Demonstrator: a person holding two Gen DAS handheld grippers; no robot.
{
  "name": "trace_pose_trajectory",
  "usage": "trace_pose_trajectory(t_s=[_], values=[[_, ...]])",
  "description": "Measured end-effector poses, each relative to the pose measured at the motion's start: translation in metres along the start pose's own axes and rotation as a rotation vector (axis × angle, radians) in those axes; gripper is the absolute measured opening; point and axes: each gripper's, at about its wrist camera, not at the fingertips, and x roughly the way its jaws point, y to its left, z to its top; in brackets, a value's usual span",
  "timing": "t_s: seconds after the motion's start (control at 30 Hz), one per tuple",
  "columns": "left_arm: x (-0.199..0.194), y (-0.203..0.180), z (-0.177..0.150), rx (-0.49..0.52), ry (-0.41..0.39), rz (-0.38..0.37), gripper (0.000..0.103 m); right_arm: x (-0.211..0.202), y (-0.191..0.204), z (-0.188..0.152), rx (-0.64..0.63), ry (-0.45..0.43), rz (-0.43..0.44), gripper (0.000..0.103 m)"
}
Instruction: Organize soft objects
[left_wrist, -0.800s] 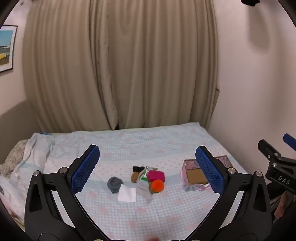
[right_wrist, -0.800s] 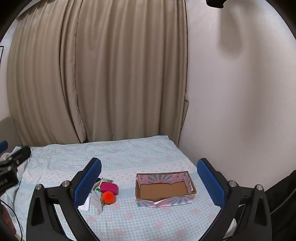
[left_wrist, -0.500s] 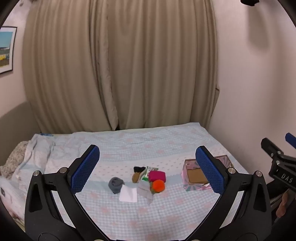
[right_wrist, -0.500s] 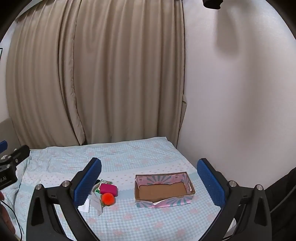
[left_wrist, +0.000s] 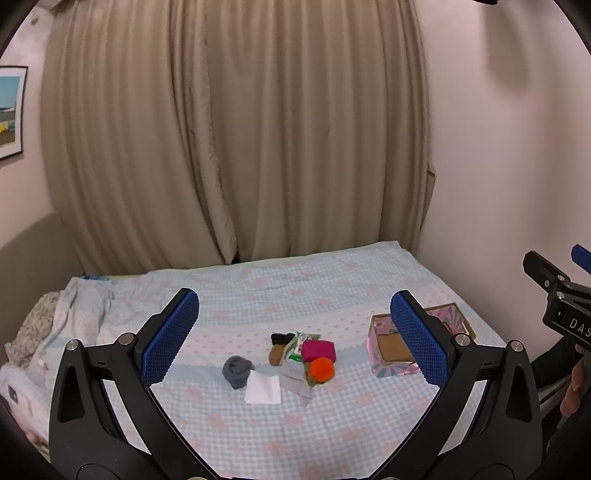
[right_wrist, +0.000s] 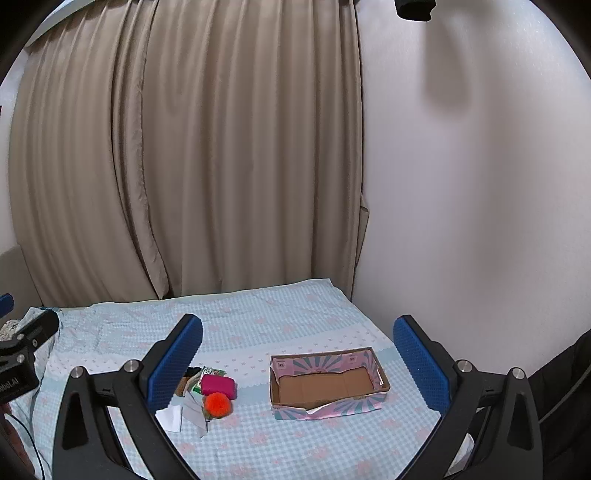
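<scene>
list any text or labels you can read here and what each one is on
"DAS", cut off by the frame edge: white letters on the black body of the right gripper.
"abot.AI", first letters cut off: white letters on the black body of the left gripper.
The green and white packet carries print, too small to read.

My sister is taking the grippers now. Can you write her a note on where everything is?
Left gripper: open, holding nothing, above the bed.
Right gripper: open, holding nothing.
Pile in mid-bed: orange pompom, pink pouch, grey sock, white cloth, a few more bits.
Box sits right of the pile, nothing in it.
Done: nothing yet.
Left: move the soft things, probably into the box.
</scene>
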Motion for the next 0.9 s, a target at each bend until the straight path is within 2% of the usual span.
trace_pose_trajectory(t_s=[0.23, 0.9], values=[[0.0, 0.003, 0.0, -0.008, 0.007, -0.012, 0.103, 0.011, -0.003, 0.004, -0.005, -0.005, 0.01, 0.103], [-0.004, -0.003, -0.009, -0.02, 0.001, -0.031, 0.103, 0.021, -0.006, -0.022, 0.001, -0.019, 0.0, 0.103]])
